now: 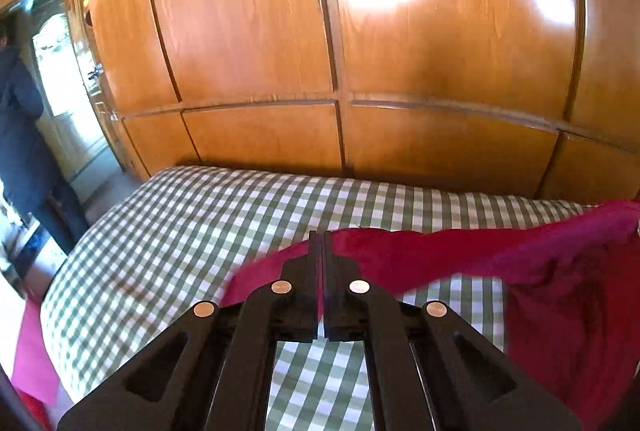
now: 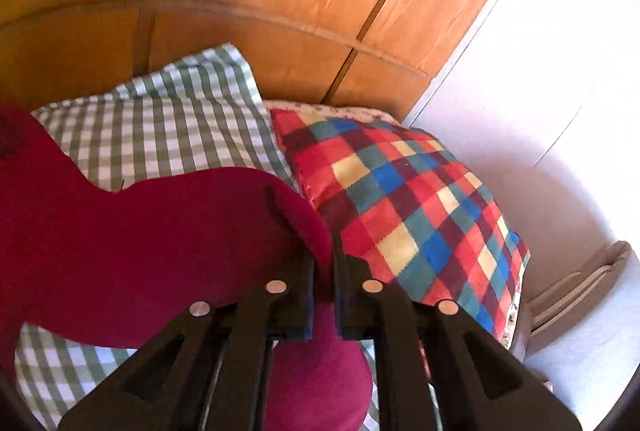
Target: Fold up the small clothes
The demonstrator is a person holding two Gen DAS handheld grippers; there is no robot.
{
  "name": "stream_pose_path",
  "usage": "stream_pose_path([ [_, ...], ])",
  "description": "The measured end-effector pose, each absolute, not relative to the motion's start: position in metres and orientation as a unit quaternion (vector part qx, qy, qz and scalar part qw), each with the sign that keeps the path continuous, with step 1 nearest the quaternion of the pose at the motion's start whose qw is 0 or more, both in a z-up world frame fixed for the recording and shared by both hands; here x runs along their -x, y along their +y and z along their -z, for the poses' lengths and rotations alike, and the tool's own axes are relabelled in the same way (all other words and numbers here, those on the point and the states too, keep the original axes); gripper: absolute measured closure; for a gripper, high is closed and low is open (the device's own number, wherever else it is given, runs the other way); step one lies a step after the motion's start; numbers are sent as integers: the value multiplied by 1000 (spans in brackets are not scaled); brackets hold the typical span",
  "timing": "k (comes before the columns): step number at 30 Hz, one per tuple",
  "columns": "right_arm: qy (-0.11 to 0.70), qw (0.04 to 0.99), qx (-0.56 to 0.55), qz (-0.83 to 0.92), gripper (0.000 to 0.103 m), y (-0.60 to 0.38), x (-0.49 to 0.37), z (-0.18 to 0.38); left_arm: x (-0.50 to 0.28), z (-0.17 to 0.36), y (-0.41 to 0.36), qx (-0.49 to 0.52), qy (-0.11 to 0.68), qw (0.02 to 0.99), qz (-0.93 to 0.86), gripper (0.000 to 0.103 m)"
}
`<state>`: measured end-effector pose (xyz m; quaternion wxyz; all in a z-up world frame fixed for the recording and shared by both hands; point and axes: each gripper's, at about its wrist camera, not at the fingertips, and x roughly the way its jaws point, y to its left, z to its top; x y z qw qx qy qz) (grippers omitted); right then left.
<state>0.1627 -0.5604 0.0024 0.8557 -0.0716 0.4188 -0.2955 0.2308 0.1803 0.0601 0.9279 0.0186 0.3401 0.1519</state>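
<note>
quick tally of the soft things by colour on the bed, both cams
Crimson garment: 1, pinched by the left gripper and the right gripper
Green-and-white checked bedcover: 1
Green-and-white checked pillow: 1
Multicolour checked cushion: 1
Total: 4

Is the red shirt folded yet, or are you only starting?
Only starting. No folded clothes show anywhere. In hand: the left tongs and the right tongs are each shut on an edge of the red garment, holding it stretched in the air above the checked bed cover. It hangs loose and wrinkled, with no fold in it. Left to do: lay it down flat and fold it.
</note>
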Motion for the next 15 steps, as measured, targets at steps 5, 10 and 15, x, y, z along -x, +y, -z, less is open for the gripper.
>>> stream_pose_path([
  [5,387,874,67,286,22,-528,-141,-11,-190,-28,167,1,373,924,-84,103],
  [10,392,904,62,159,14,-461,-77,-16,-137,23,139,23,429,903,21,103],
  [15,420,904,65,41,10,-401,-12,0,-90,57,126,67,457,884,68,103],
])
